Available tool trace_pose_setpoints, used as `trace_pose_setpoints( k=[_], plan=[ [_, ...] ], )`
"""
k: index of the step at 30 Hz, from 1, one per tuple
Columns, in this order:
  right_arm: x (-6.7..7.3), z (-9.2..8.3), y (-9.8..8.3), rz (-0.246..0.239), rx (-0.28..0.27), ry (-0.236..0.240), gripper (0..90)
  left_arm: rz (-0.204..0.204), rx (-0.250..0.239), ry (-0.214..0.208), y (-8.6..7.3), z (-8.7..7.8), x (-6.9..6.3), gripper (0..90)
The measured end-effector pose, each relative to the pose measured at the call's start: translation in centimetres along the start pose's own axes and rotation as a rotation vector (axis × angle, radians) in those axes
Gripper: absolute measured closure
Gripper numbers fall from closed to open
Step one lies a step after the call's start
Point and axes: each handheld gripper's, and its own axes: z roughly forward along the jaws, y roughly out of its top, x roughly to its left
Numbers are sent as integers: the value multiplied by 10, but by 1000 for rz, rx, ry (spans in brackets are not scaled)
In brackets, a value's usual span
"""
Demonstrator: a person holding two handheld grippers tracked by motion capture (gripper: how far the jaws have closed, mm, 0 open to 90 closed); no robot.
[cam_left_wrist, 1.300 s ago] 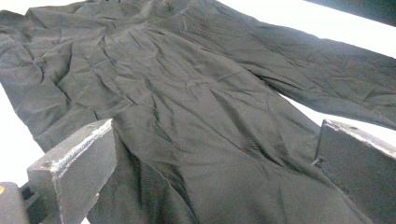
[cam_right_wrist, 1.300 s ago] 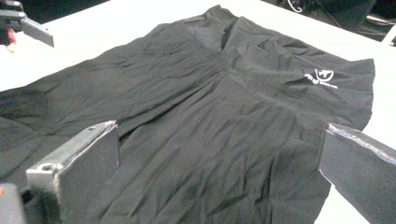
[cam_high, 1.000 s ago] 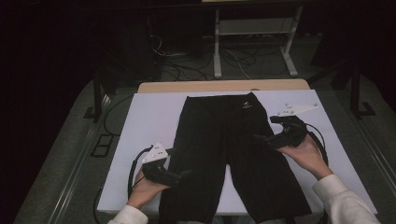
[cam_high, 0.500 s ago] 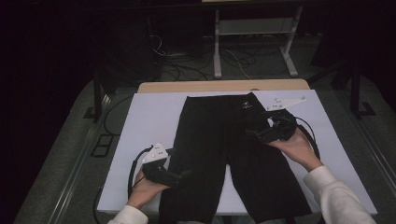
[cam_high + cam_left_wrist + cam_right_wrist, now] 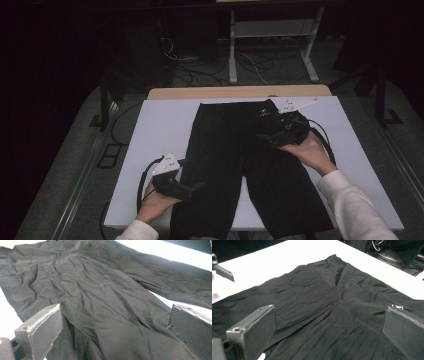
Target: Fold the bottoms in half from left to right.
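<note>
- Since a second ago, my right hand-held gripper (image 5: pixel 265 131) has slid from the right edge of the black trousers (image 5: pixel 235 165) inward and towards the waistband, while my left hand-held gripper (image 5: pixel 196 188) stays where it was at the outer edge of the left leg.
- Black trousers lie flat on the white sheet (image 5: pixel 160 130) that covers the bench, waistband at the far side, both legs pointing towards me and spreading apart near the front edge.
- Their fabric is wrinkled; a small white mark (image 5: pixel 397 306) sits on the cloth close to my right hand-held gripper's jaw in the right gripper view.
- Right hand-held gripper hovers over the upper right part of the trousers, near the waistband, its jaws spread wide with nothing but cloth showing between them.
- Left hand-held gripper sits low over the near part of the left leg, jaws likewise released and wide apart, cloth (image 5: pixel 107 305) spanning the gap; I cannot tell whether the jaws touch it.
- My left hand (image 5: pixel 155 205) rests on the sheet by the front edge; my right hand (image 5: pixel 307 152), in a white sleeve (image 5: pixel 355 210), reaches over the right leg.
- Beyond the sheet a strip of bare wooden bench (image 5: pixel 235 92) shows, and behind it a white stand (image 5: pixel 272 35) and cables (image 5: pixel 255 62) on the dark floor.
</note>
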Motion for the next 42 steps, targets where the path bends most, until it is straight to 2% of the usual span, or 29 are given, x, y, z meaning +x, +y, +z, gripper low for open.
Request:
trace_pose_setpoints(
  k=[20,42],
  plan=[
    [-14,27,16,37,5,-8,0,3,1,2,0,0,0,0],
    [-22,59,34,64,9,-24,0,6,1,-2,0,0,0,0]
  ],
)
